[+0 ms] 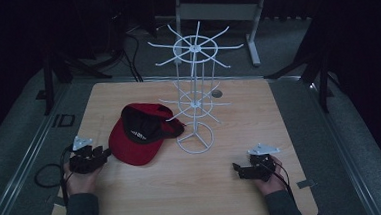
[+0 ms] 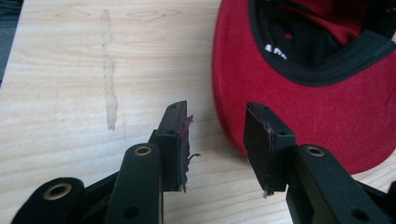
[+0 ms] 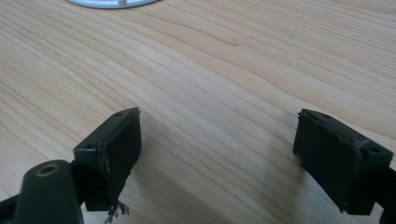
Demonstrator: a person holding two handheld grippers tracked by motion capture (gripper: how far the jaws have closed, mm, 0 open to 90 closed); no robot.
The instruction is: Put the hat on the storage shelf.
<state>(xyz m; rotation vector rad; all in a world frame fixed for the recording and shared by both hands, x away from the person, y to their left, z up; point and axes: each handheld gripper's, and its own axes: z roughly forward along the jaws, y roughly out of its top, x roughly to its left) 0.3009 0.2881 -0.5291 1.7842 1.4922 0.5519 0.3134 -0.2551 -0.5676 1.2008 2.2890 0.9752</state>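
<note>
A red cap with a black lining lies upside down on the wooden table, its brim toward the near left. In the left gripper view the brim of the cap sits just past my jaws. My left gripper is open, its tips at the brim's edge and holding nothing. A white wire rack stands upright just right of the cap. My right gripper rests near the table's front right, wide open over bare wood. The rack's base ring shows beyond it.
The wooden table sits on a grey floor with dark tripod legs and cables around it. A white table frame stands behind. A small round hole marks the tabletop behind the rack.
</note>
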